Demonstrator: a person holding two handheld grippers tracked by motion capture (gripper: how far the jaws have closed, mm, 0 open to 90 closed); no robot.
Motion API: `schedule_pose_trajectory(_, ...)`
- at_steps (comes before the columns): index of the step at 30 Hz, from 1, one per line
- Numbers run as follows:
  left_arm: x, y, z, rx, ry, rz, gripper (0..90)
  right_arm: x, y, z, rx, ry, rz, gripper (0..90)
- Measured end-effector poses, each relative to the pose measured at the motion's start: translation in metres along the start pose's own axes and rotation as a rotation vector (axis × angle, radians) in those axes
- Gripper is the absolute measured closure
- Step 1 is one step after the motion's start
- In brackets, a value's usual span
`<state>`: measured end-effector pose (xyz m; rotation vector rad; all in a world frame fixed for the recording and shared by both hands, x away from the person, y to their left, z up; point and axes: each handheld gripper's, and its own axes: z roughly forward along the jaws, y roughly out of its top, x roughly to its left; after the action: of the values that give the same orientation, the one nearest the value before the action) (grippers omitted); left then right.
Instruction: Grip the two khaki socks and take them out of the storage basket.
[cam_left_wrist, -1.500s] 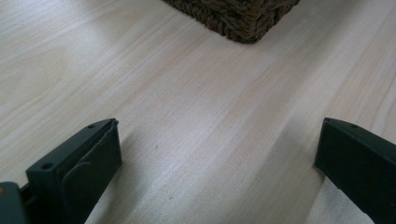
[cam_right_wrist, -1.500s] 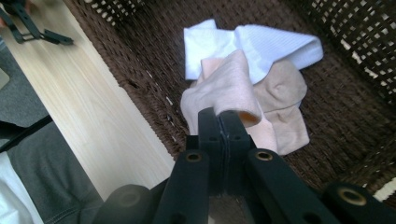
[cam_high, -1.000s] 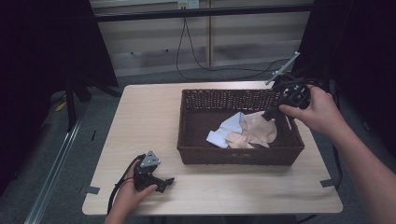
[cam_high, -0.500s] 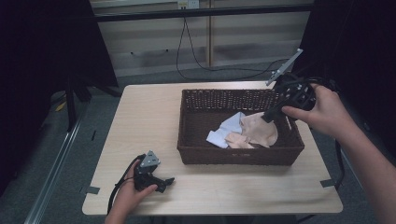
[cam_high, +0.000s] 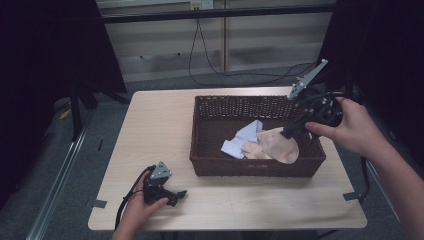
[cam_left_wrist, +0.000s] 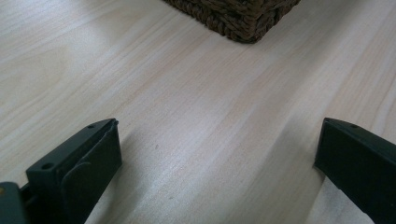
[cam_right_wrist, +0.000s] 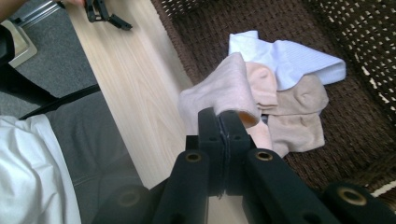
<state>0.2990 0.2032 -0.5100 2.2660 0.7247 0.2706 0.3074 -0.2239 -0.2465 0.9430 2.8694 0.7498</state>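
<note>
The pink sock (cam_right_wrist: 224, 88) hangs from the right gripper (cam_right_wrist: 223, 122), whose two black jaws are pressed tight together on the sock's edge. In the high view the sock (cam_high: 280, 145) is lifted a little over the near right part of the brown woven basket (cam_high: 255, 166).

Nearest to the person, the left gripper (cam_high: 176, 195) rests low on the light wood table (cam_high: 150, 130), close to the near edge and well apart from the basket. A hand (cam_high: 135, 212) holds it. In the left gripper view its jaws stand wide apart with nothing between them, just bare table (cam_left_wrist: 196, 116), and a corner of the basket (cam_left_wrist: 238, 18) sits farther off.

Farther in, the basket sits on the right half of the table. Inside it lie a white sock (cam_right_wrist: 285, 56) and some tan socks (cam_right_wrist: 299, 112), touching each other, just beside the pink one. The right hand (cam_high: 350, 125) holds its gripper (cam_high: 286, 134) above the basket's right side.

Behind the table, black cables (cam_high: 210, 55) hang down to the grey floor.
</note>
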Motion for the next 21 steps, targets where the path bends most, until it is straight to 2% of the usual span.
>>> schedule_pose_trajectory(10,0.0,0.0,0.0,0.008,-0.001,0.007,0.0,0.011,-0.014,0.011,-0.002,0.042,-0.041,89.3)
schedule_pose_trajectory(14,0.0,0.0,0.0,0.008,-0.001,0.007,0.0,0.018,-0.019,0.014,-0.021,0.061,-0.068,89.3)
schedule_pose_trajectory(21,0.0,0.0,0.0,0.006,-0.002,0.007,0.0,0.026,-0.026,0.025,0.0,0.083,-0.096,89.1)
